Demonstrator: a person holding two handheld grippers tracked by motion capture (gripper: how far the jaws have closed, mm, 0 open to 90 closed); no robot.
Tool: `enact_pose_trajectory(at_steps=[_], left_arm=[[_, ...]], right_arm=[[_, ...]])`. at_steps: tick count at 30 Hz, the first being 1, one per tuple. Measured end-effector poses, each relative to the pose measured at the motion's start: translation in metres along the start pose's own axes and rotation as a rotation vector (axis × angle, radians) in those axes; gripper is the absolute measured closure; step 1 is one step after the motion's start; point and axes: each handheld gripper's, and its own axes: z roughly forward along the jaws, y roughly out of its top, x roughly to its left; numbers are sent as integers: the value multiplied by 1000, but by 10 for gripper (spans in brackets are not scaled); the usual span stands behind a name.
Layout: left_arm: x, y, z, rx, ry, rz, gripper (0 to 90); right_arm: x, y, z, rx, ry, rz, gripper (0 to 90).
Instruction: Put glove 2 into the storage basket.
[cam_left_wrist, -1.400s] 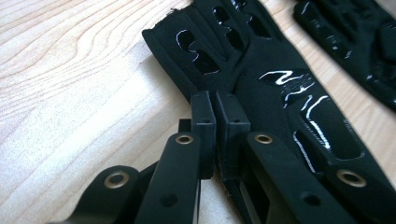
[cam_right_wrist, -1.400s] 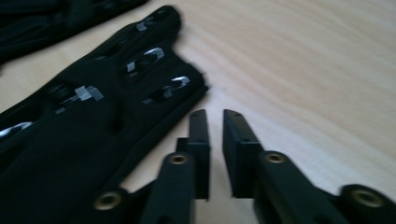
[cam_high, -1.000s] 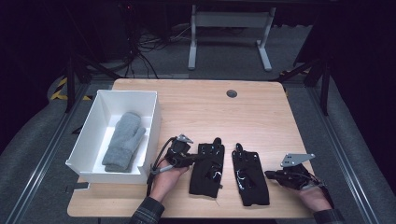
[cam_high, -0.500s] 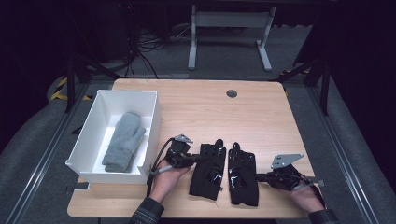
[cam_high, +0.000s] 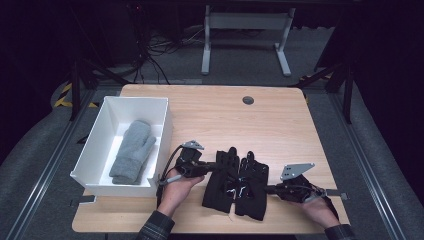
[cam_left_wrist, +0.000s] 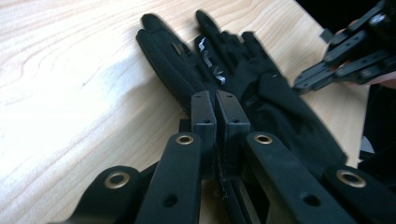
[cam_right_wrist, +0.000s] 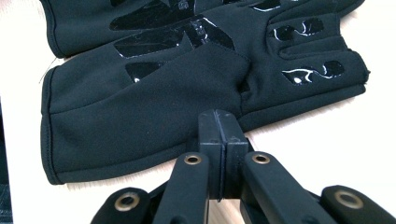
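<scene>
Two black gloves lie palm up, side by side, near the table's front edge: the left glove (cam_high: 216, 186) and the right glove (cam_high: 254, 192), touching along their inner sides. My left gripper (cam_high: 219, 167) is shut, its tips pinching the left glove (cam_left_wrist: 168, 70) at its outer edge near the thumb. My right gripper (cam_high: 267, 189) is shut on the right glove's (cam_right_wrist: 140, 116) outer edge, where the thumb joins the palm. In the left gripper view the right gripper (cam_left_wrist: 303, 84) reaches in from the right, past the right glove (cam_left_wrist: 285, 112).
A white box (cam_high: 166, 125) stands at the table's left with a grey mitten (cam_high: 132, 150) inside. A round cable hole (cam_high: 248, 100) sits near the table's back edge. Bare wood lies behind the gloves, and a metal stand is on the floor beyond the table.
My right gripper has slid left with the right glove, closing the gap until it touches the left glove. The left gripper and left glove have stayed put.
</scene>
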Motion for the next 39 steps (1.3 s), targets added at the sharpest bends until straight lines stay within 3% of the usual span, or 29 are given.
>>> enact_pose_trajectory(at_steps=[19, 27, 39], left_arm=[[-9, 18, -2, -79, -85, -19, 881], [-14, 22, 7, -79, -124, -30, 882], [-20, 22, 27, -36, -133, -30, 883]], right_arm=[[8, 24, 26, -2, 28, -42, 900], [13, 34, 36, -2, 27, -61, 900], [17, 46, 49, -20, 48, -51, 900]])
